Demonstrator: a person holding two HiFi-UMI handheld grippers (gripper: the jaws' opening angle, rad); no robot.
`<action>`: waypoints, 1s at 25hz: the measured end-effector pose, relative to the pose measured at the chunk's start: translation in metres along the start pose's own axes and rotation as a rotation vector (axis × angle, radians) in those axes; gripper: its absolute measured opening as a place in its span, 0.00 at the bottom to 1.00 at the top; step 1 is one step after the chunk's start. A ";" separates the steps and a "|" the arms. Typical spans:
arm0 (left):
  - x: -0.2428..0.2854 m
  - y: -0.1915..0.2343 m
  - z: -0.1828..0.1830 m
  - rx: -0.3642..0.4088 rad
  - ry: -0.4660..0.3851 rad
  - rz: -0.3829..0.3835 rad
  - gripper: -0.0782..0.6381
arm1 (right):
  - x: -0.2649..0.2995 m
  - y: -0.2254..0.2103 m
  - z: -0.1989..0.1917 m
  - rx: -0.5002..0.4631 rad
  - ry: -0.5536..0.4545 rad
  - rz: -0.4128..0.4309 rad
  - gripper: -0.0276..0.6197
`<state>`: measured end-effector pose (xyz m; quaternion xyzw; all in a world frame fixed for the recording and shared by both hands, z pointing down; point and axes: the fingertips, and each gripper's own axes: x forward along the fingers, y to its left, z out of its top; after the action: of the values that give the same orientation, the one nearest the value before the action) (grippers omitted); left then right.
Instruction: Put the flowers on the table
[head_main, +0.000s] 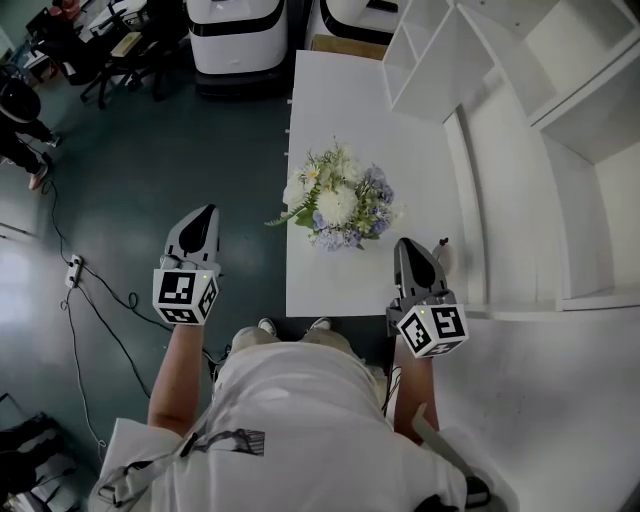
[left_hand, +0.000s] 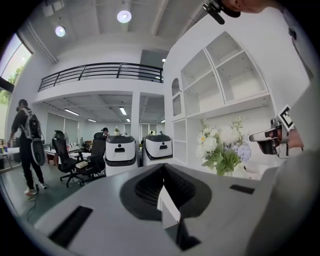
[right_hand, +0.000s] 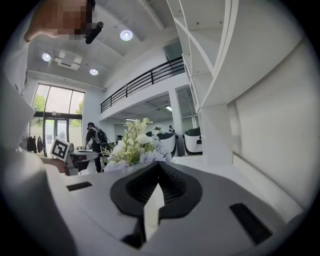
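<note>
The flowers (head_main: 340, 205) are sitting on the white tabletop (head_main: 330, 90), toward its near end, so the task is looking done. The left gripper (head_main: 206, 212) is hovering over the floor (head_main: 150, 150) just off the tabletop's left edge, its jaws pressing together on nothing. The right gripper (head_main: 404, 243) is hanging over the near right corner, beside the shelf (head_main: 520, 160), its jaws likewise meeting with nothing between them. Both are standing apart from the flowers, one on each side.

The main risk is probably a stray swing: either gripper crossing inward could be clipping the blooms and tipping them, and a green spray is already reaching toward the left edge, so a knock from the right could be sending the bunch off that side. The right gripper is also working close to the shelf and could be bumping it. A cable (head_main: 95, 290) is trailing across the floor near the person's feet, which is looking like a trip hazard.

The blooms are hiding their own base, so whether a vase is carrying them is not showing. The person's body is covering the tabletop's near edge. A small dark thing (head_main: 441, 246) by the right gripper is staying too small to tell
</note>
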<state>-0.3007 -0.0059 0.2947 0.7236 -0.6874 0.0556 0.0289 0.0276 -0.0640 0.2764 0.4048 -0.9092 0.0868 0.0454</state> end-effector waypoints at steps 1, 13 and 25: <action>-0.002 0.003 0.007 -0.003 -0.012 0.008 0.13 | 0.000 -0.002 0.003 -0.001 -0.006 -0.005 0.06; -0.023 0.024 0.088 0.049 -0.177 0.043 0.13 | 0.005 -0.015 0.035 -0.032 -0.060 -0.030 0.06; -0.065 0.036 0.118 0.037 -0.228 0.116 0.13 | 0.005 -0.017 0.060 -0.052 -0.083 -0.031 0.06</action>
<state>-0.3350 0.0431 0.1685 0.6847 -0.7257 -0.0130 -0.0660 0.0364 -0.0905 0.2208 0.4207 -0.9058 0.0457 0.0192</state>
